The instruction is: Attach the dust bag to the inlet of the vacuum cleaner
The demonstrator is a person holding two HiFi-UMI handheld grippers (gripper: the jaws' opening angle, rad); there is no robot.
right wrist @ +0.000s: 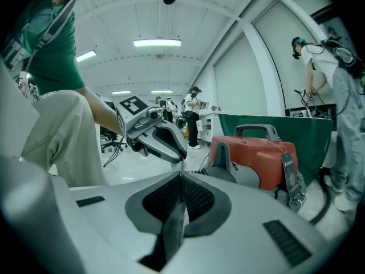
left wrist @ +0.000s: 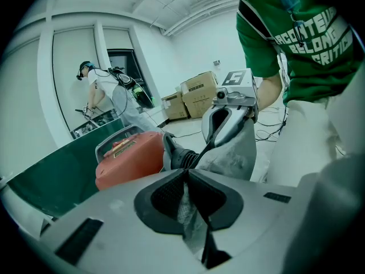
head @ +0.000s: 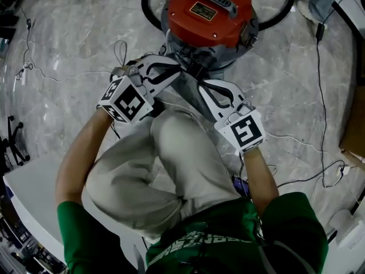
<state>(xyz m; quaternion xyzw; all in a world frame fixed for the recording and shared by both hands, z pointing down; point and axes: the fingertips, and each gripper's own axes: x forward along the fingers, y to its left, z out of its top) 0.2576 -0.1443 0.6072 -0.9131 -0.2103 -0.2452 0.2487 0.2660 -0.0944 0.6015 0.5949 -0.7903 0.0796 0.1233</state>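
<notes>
Left gripper (left wrist: 186, 174): I keep its jaws closed on a fold of the grey dust bag (left wrist: 235, 148), whose cloth runs forward from the jaw tips. Right gripper (right wrist: 180, 178): jaws pinched on a thin edge of the same bag. Just ahead of both pairs of jaws sits the red-topped vacuum cleaner (head: 209, 15). I cannot tell whether the bag touches its inlet.
</notes>
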